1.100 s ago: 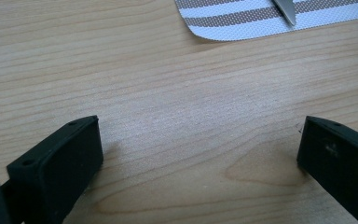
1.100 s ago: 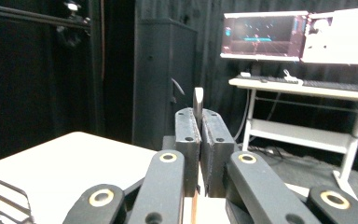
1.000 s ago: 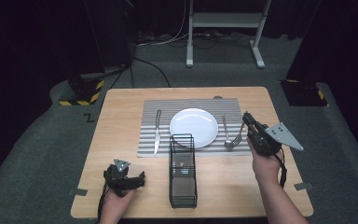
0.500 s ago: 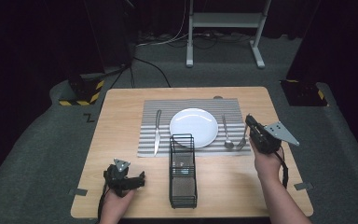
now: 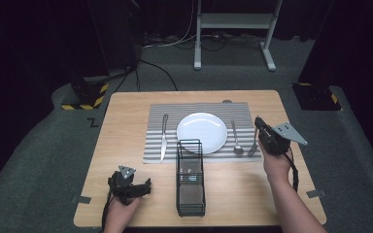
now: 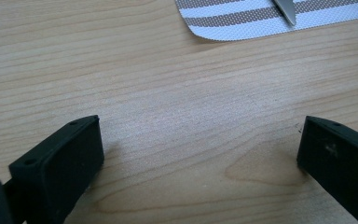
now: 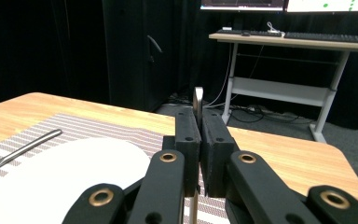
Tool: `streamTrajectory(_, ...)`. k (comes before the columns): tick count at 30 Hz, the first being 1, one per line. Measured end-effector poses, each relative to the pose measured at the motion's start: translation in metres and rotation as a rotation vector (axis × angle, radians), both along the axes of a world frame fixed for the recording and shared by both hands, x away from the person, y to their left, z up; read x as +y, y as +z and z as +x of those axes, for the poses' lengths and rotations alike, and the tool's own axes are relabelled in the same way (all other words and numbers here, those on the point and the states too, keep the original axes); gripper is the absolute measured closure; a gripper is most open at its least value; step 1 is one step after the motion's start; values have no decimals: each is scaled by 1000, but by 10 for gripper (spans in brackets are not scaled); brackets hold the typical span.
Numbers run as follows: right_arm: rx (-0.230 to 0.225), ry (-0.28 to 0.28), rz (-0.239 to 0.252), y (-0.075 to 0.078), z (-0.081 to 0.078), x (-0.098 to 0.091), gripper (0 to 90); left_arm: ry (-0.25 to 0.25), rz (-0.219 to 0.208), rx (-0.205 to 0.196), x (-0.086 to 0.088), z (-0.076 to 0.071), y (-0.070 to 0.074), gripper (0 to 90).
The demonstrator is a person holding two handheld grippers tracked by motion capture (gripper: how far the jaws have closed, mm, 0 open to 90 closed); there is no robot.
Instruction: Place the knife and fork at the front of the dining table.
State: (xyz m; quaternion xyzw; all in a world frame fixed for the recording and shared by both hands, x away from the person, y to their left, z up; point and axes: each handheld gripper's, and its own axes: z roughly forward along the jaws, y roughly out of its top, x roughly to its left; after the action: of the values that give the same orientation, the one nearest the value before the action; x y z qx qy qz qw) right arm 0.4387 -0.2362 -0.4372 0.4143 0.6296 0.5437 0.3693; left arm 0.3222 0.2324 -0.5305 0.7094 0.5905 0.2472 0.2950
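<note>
The right gripper (image 5: 258,127) has its 2 jaws pressed on a fork (image 7: 198,103), whose handle end sticks up between the pads in the right gripper view. In the high view the fork (image 5: 253,147) slants down from the jaws, its tines on the striped mat (image 5: 155,119), just right of the spoon (image 5: 236,141). The spoon lies beside the white plate (image 5: 201,131) at the mat's middle; a knife (image 5: 163,138) lies on the plate's other side. The left gripper (image 6: 200,154) rests low over bare table (image 6: 121,60) at the near left, its 2 jaws spread wide with nothing between them. A black wire caddy (image 5: 190,177) stands between the 2 hands, just in front of the plate.
</note>
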Motion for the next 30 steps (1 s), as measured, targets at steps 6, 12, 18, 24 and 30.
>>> streamTrajectory(6,19,-10,19,-2,15,2,868,-3,0,0,0,0,0,7)
streamTrajectory(12,42,-13,22,-5,30,6,868,-4,0,1,0,0,0,7)
streamTrajectory(18,77,-13,28,-8,46,8,868,-6,-5,1,0,-1,0,7)
streamTrajectory(24,105,-13,27,-12,61,12,867,-6,-5,1,0,-1,0,7)
streamTrajectory(30,122,-19,27,-18,72,13,863,-8,-3,0,0,-2,0,9)
